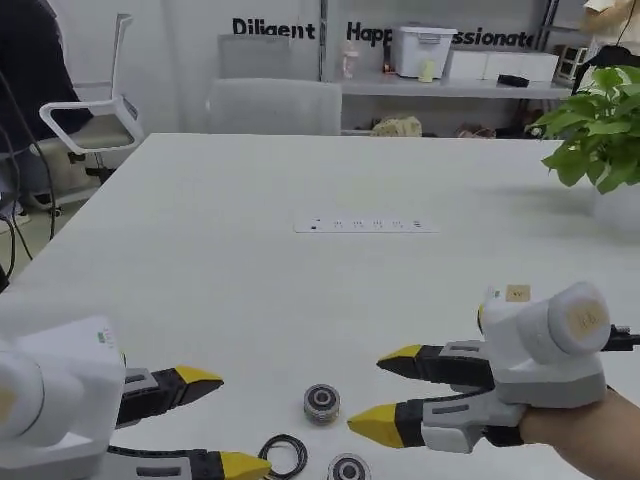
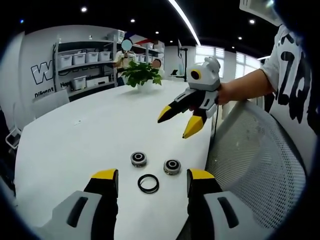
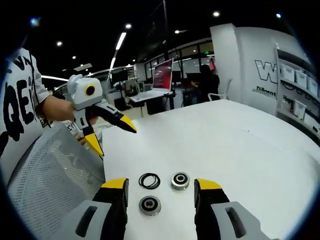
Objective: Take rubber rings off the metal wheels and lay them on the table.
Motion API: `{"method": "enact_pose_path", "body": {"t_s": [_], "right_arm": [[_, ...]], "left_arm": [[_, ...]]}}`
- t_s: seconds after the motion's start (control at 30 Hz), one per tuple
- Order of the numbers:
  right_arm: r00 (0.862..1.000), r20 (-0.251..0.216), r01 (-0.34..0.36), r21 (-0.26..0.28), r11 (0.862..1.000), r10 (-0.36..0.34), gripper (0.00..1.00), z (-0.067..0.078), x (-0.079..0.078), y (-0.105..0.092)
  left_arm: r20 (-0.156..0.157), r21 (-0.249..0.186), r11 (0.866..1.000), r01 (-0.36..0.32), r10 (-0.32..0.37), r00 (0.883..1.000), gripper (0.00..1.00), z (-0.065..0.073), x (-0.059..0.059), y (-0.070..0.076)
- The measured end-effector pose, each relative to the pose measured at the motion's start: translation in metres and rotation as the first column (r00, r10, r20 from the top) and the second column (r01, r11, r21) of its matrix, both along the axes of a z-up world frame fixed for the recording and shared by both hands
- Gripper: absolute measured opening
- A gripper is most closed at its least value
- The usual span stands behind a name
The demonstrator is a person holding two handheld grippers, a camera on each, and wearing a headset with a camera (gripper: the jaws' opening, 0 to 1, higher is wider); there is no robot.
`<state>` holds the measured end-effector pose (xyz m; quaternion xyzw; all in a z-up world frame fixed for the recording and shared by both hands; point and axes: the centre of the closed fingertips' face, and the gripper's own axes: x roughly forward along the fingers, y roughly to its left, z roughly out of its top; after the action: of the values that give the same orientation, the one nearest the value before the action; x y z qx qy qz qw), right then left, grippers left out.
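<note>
1. Plainly, head view: left gripper [image 1: 228,422] and right gripper [image 1: 380,392], jaws open, flank two metal wheels [image 1: 321,401] and loose rubber rings [image 1: 284,453] on the worktop [image 1: 250,280].
2. Left gripper view: rings between its jaw tips, wheels beyond.
3. Right gripper view: one wheel between its jaws, rings at their tips.

Metal wheels: two, the far wheel [image 1: 322,401] and the near wheel [image 1: 348,468]. Loose rubber ring [image 1: 284,452]: one loop or an overlapping pair, count unclear. Grippers: two, left gripper [image 1: 235,420] and right gripper [image 1: 368,392]. Socket strip [image 1: 365,225]: one. Potted plant [image 1: 600,125]: one.
</note>
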<state>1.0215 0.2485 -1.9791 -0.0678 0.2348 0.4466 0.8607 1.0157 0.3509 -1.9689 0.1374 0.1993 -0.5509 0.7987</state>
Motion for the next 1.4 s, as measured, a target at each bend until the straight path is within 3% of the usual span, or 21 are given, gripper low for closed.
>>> {"method": "enact_pose_path", "body": {"t_s": [0.23,0.53,0.7,1.1,1.4], "right_arm": [[1.000,0.028,-0.001,-0.053,0.999,0.003,0.56,0.001,-0.012,-0.013],[0.999,0.038,0.012,-0.076,0.997,-0.009,0.59,0.003,-0.021,-0.025],[0.999,0.024,0.032,-0.059,0.998,-0.030,0.60,0.004,-0.024,-0.034],[0.996,0.031,0.091,-0.082,0.992,-0.089,0.61,0.002,-0.036,-0.061],[0.995,0.030,0.099,-0.092,0.991,-0.096,0.62,-0.003,-0.040,-0.063]], "left_arm": [[-0.002,-0.006,1.000,-0.001,0.001,1.000,0.54,0.002,-0.002,-0.002],[-0.005,-0.010,1.000,0.009,-0.009,1.000,0.54,0.003,-0.003,-0.002],[-0.003,-0.015,1.000,0.013,-0.013,1.000,0.54,0.004,-0.003,-0.003],[-0.015,-0.012,1.000,0.007,-0.007,1.000,0.54,-0.001,-0.007,-0.001],[-0.014,-0.014,1.000,0.007,-0.007,1.000,0.54,-0.001,-0.008,-0.003]]}}
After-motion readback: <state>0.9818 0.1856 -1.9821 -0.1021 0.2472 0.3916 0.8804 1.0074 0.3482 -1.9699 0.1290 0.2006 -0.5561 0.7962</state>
